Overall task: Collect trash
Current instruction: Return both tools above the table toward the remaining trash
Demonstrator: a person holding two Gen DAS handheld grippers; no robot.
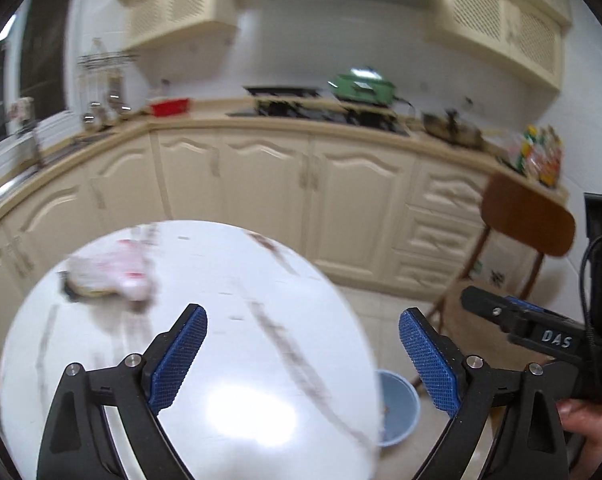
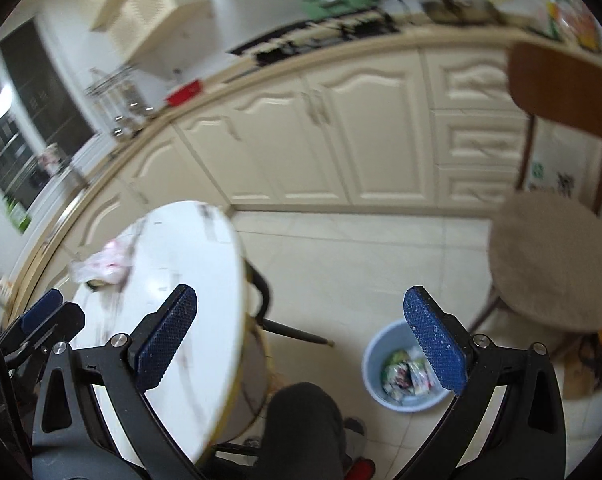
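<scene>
A crumpled pink-and-white wrapper [image 1: 109, 272] lies on the far left part of the round white marble table [image 1: 221, 280]; the right wrist view shows the wrapper [image 2: 101, 266] on the table [image 2: 189, 248] too. My left gripper [image 1: 303, 312] hangs open above the table's right half, with nothing between its blue pads. A light blue bin [image 2: 371, 376] stands on the floor right of the table and holds several wrappers [image 2: 405, 376]. My right gripper [image 2: 301, 292] is open and holds nothing, high above the floor between table edge and bin. In the left wrist view the bin [image 1: 399, 408] peeks out past the table's rim.
Cream cabinets [image 1: 261, 184] and a counter with a stove and a green pot [image 1: 365, 88] run behind. A wooden chair with a round cushion [image 2: 553, 264] stands right of the bin. A person's dark trouser leg [image 2: 301, 428] is below, beside the table's base.
</scene>
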